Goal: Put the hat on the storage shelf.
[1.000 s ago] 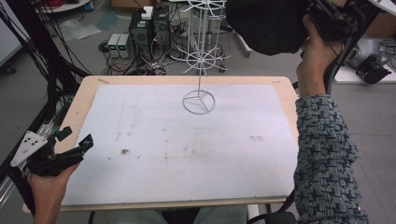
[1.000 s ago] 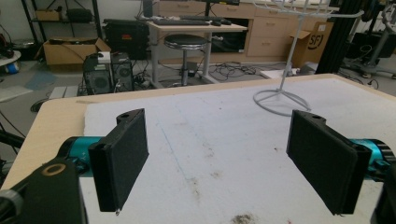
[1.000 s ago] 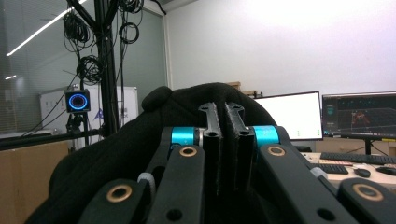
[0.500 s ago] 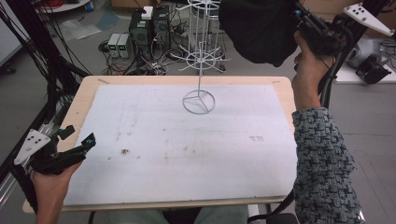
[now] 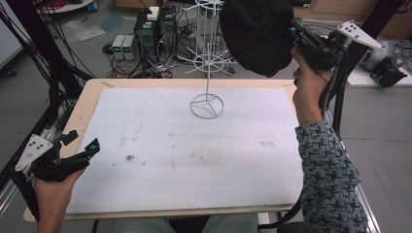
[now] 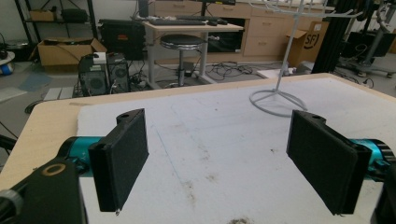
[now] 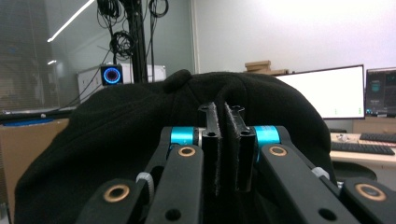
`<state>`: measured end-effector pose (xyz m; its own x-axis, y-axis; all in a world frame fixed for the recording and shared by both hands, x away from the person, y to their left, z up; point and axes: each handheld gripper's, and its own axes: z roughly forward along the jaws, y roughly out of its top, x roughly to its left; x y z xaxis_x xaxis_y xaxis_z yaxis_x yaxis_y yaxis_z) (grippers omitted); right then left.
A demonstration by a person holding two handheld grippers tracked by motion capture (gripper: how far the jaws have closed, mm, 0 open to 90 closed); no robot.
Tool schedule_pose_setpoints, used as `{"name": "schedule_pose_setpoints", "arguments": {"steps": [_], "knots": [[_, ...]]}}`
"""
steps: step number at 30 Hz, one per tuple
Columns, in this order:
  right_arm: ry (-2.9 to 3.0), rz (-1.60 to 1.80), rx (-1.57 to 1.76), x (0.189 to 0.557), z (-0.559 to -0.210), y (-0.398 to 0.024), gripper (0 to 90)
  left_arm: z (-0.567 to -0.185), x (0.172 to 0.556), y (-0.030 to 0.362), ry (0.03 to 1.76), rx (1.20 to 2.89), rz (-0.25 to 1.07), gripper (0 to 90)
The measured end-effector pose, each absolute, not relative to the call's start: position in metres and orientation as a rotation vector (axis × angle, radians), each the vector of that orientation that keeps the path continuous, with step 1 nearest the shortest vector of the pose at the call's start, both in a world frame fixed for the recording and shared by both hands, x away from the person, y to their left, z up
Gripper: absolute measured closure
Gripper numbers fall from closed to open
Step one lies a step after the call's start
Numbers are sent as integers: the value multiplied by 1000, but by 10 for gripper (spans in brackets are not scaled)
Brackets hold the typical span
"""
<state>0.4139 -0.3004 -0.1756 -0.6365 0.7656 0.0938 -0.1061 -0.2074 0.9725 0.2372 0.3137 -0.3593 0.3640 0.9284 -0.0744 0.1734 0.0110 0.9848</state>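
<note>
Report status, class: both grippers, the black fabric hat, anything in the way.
Left gripper open, idle at table edge. Right gripper shut on black fabric hat, held high. White wire stand below, nothing blocking.

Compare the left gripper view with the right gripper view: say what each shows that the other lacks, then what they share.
Left gripper view alone: the left gripper open, its fingers wide apart over the white mat on the wooden table, with the white wire stand on the mat farther off.

Right gripper view alone: the right gripper shut on a black hat, with lit monitors behind it.

Shared: each looks along its own two black fingers toward lab surroundings; no single object appears in both.
</note>
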Motion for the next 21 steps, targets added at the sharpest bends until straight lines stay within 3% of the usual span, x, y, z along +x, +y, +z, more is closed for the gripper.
{"name": "schedule_pose_setpoints", "arguments": {"steps": [21], "knots": [[1564,1847,849,426,-218,-296,837,-360,238,312,1056,1453,808,207]]}}
